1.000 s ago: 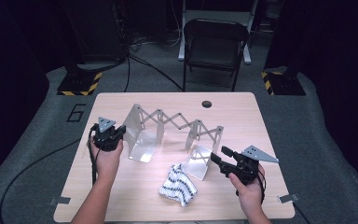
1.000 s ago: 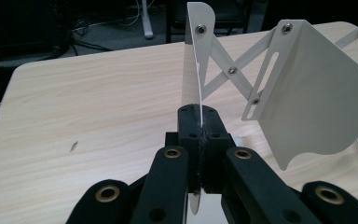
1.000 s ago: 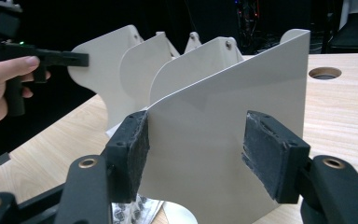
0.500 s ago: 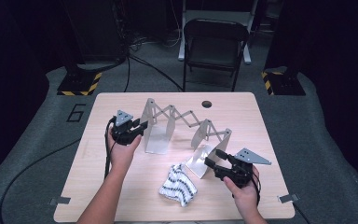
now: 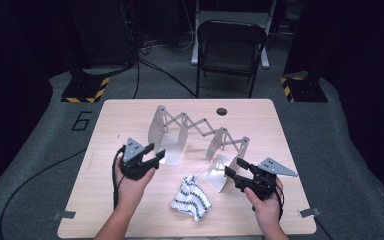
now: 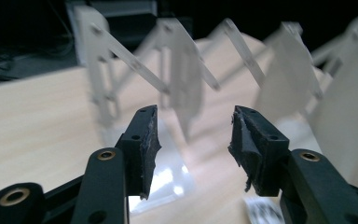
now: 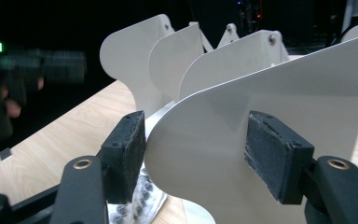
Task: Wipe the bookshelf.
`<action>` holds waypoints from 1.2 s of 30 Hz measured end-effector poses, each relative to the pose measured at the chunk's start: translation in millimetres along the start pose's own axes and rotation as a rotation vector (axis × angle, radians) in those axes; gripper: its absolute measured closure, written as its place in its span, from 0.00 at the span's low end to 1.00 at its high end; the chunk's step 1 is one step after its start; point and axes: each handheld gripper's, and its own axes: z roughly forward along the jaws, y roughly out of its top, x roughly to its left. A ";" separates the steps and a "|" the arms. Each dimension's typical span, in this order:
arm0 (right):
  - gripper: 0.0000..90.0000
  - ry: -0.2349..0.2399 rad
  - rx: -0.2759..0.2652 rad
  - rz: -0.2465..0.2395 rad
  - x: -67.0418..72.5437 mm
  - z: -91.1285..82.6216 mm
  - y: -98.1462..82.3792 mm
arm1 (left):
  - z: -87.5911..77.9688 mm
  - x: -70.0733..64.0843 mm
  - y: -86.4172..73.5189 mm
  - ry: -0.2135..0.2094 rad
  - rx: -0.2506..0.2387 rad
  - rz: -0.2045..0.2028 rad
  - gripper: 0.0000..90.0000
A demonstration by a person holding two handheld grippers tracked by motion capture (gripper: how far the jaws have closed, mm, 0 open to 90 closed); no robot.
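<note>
Standing across the middle of the table (image 5: 105, 200): the white accordion rack (image 5: 195, 132), stretched out. Left gripper (image 5: 154, 154) just beside its near-left panel, fingers (image 6: 144, 140) having just been opening, nothing between them. Right gripper (image 5: 233, 174) bracketing the rack's right end panel, fingers wide (pads not pressing). Lying between the hands: a patterned cloth (image 5: 191, 198).

One expanding rack (image 5: 195, 135), one patterned cloth (image 5: 191, 198), two tongs, one folding chair (image 5: 227, 47), one table (image 5: 110, 120).
</note>
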 end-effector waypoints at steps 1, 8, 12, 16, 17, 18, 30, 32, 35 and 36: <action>0.42 -0.007 -0.002 0.000 -0.9 -1.1 0.2 | 3.4 -4.4 -5.6 -0.021 0.016 -0.005 0.55; 0.43 -0.013 -0.025 -0.015 -1.9 -3.0 0.2 | 20.1 -32.6 -36.8 -0.156 0.118 0.024 0.48; 0.43 -0.021 -0.029 -0.015 0.4 -3.2 0.2 | 23.6 -50.2 -46.2 -0.231 0.125 0.047 0.42; 0.42 -0.019 -0.033 -0.010 -2.1 -3.1 -1.0 | 30.3 -65.7 -54.0 -0.288 0.164 0.084 0.37; 0.42 -0.021 -0.033 -0.006 -2.3 -3.0 -1.3 | 33.5 -68.6 -56.6 -0.284 0.169 0.094 0.36; 0.42 -0.022 -0.032 0.000 -1.7 -3.0 -1.6 | 36.2 -70.5 -59.1 -0.285 0.186 0.100 0.36; 0.43 -0.040 -0.040 -0.022 2.9 -7.2 -4.5 | 66.9 -81.5 -85.5 -0.302 0.344 0.186 0.23; 0.43 -0.052 -0.050 -0.028 3.1 -9.5 -3.9 | 66.5 -82.8 -86.4 -0.296 0.341 0.214 0.26; 0.44 -0.076 -0.080 -0.023 3.5 -15.8 -1.5 | 65.3 -80.7 -86.2 -0.308 0.328 0.219 0.39; 0.44 -0.088 -0.097 -0.026 3.1 -18.7 0.1 | 65.0 -79.4 -86.1 -0.305 0.318 0.216 0.46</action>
